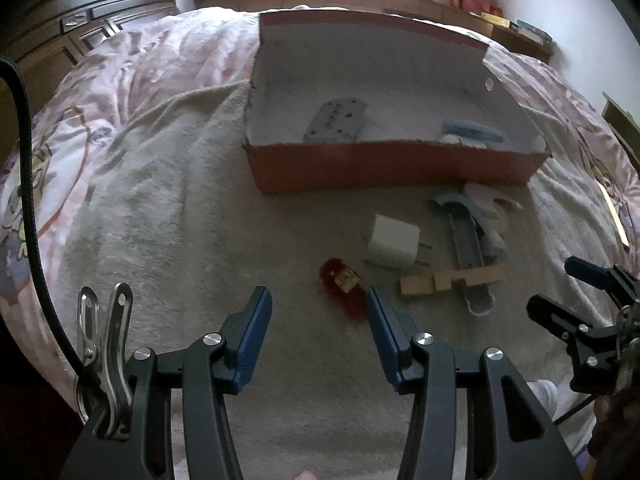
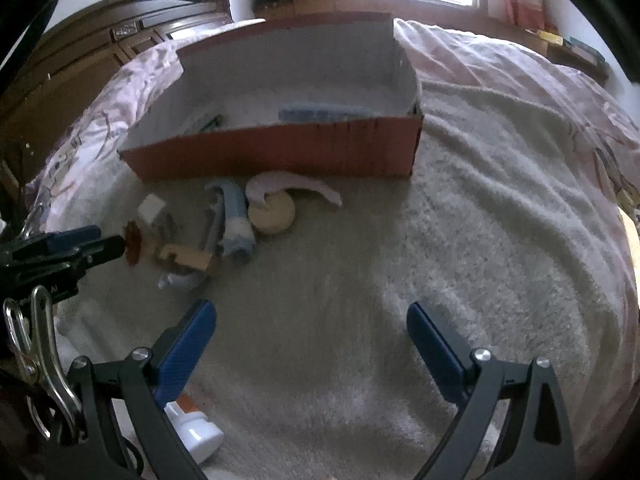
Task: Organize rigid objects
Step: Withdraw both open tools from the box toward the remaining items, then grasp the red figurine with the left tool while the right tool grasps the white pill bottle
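My left gripper [image 1: 320, 312] is open and empty, low over the beige blanket, its right fingertip just short of a small red bristly object [image 1: 343, 286]. Beyond it lie a white charger cube [image 1: 394, 246], a notched wooden block [image 1: 452, 280] and a long grey piece [image 1: 468, 248]. The red-sided cardboard box [image 1: 400, 168] holds a grey perforated plate [image 1: 336, 120] and a blue item [image 1: 472, 132]. My right gripper [image 2: 312, 328] is open, with only blanket between its fingers. Ahead of it are a cream disc [image 2: 272, 212], a pink curved piece [image 2: 292, 188] and the box [image 2: 280, 152].
A white bottle with an orange band [image 2: 192, 428] lies under my right gripper's left finger. The other gripper shows in each view, the right [image 1: 560, 288] and the left [image 2: 108, 240]. A pink duvet [image 1: 140, 72] surrounds the blanket; a dark wooden headboard [image 1: 80, 28] stands at the left.
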Motion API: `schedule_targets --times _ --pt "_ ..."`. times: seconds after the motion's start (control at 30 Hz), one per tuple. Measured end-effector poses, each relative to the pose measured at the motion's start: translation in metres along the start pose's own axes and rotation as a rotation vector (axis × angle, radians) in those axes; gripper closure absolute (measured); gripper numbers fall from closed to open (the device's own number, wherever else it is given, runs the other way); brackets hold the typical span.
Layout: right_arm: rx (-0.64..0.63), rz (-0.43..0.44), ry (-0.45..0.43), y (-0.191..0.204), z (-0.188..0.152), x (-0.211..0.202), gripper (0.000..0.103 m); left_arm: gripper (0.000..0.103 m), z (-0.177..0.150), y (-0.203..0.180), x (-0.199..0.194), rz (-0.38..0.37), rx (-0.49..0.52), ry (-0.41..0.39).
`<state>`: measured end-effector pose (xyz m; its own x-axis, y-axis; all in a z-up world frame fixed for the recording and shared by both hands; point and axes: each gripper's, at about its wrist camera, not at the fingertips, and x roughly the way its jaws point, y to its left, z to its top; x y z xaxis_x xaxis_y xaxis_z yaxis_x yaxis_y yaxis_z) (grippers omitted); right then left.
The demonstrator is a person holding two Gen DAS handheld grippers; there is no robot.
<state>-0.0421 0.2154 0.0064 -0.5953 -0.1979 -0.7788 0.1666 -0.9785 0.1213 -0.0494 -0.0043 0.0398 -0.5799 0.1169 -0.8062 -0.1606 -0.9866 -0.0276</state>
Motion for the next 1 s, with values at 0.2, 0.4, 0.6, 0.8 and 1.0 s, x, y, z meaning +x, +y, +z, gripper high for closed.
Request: schedule_targets --times 0.2,0.4,0.6,0.8,1.0 --pt "-0.008 -0.017 0.027 0.003 -0.005 0.010 0.004 0.053 -0.002 -0.005 0.011 -0.018 -0.005 0.015" --pt "-0.057 -0.053 0.036 0.010 -0.008 0.015 0.001 0.053 -0.001 -0.003 0.020 -0.020 -0.049 0.021" --pt "-0.086 -0.087 0.027 0.016 -0.011 0.017 0.000 0.063 -0.003 -0.006 0.020 -0.006 -0.036 -0.002" --pt "-0.084 -0.086 0.022 0.015 -0.011 0.017 0.000 0.081 -0.003 -0.008 0.019 -0.014 -0.010 -0.020" --pt "-0.089 -0.082 0.005 0.015 -0.013 0.016 0.000 0.081 -0.004 -0.007 0.022 -0.013 -0.005 -0.022"
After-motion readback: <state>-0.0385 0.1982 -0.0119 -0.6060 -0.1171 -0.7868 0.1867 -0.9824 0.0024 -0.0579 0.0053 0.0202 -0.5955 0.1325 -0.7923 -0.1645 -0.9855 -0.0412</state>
